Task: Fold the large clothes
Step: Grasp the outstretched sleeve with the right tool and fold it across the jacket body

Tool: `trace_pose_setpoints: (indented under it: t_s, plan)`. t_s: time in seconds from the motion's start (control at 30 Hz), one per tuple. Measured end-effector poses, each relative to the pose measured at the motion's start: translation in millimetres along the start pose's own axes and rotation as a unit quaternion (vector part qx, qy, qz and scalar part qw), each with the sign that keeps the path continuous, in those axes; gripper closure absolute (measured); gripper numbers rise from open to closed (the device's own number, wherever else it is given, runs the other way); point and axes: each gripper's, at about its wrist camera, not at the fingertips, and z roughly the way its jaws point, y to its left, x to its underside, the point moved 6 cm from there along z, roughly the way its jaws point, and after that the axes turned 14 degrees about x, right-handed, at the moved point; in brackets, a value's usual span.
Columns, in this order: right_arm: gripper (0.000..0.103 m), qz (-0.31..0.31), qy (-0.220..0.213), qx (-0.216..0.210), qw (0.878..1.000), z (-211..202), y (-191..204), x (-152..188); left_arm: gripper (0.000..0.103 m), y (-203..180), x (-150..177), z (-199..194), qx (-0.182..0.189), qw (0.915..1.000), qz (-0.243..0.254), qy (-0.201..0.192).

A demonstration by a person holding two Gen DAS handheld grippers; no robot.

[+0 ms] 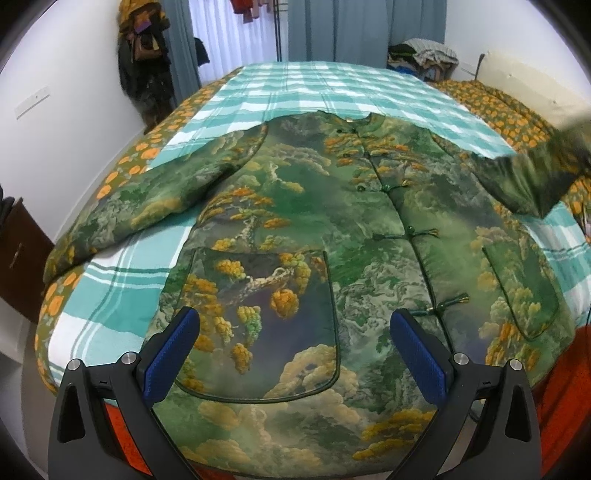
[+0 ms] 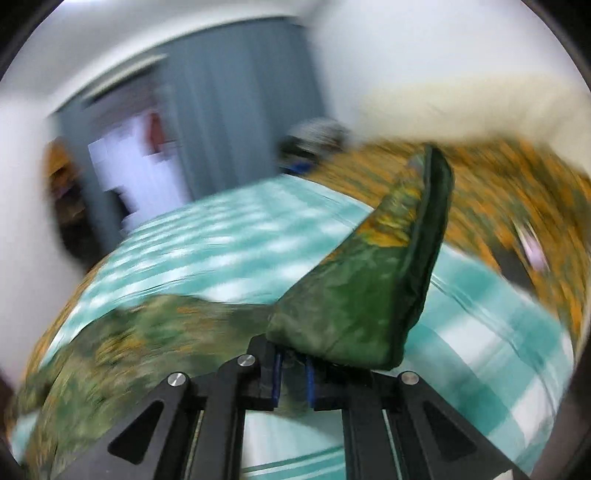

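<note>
A large green quilted jacket (image 1: pixel 332 221) with tree and cloud print lies face up, buttoned, on a teal checked bedspread (image 1: pixel 332 92). Its left sleeve (image 1: pixel 140 192) lies spread out flat. Its right sleeve (image 1: pixel 532 173) is lifted off the bed. My left gripper (image 1: pixel 291 354) is open and empty above the jacket's lower hem, over a patch pocket (image 1: pixel 266 314). My right gripper (image 2: pixel 293 369) is shut on the right sleeve's cuff (image 2: pixel 362 288), holding it up over the bedspread (image 2: pixel 221 236). The right wrist view is motion-blurred.
An orange-flowered cover (image 1: pixel 498 107) borders the bed. A pile of clothes (image 1: pixel 424 55) sits at the far right corner. Dark garments (image 1: pixel 144 66) hang on the left wall. Grey curtains (image 1: pixel 351 26) are behind. An orange cloth (image 1: pixel 565 387) is at the lower right.
</note>
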Motion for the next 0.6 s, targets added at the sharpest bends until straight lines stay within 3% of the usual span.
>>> trace_pose_setpoints:
  t_s: [0.17,0.37,0.4,0.47,0.5,0.6]
  plan:
    - [0.094,-0.112,-0.021,-0.077,0.990,-36,106,18,0.000,5,-2,-5,0.009,0.9999,-0.012,-0.007]
    - [0.091,-0.196,0.028,-0.122,0.973,-37,186,106,0.001,13,-5,-7,0.054,0.9974,-0.047,-0.009]
    - [0.088,-0.209,0.046,-0.126,0.969,-34,194,123,0.001,13,-6,-5,0.065,0.9965,-0.051,-0.005]
    - [0.069,-0.231,0.093,-0.149,0.957,-33,203,155,0.001,10,-8,0,0.089,0.9945,-0.056,0.003]
    - [0.050,-0.239,0.120,-0.164,0.950,-33,208,169,0.001,6,-10,4,0.105,0.9927,-0.059,0.008]
    - [0.046,-0.247,0.134,-0.176,0.943,-49,203,182,0.001,-8,-19,14,0.167,0.9834,-0.069,0.019]
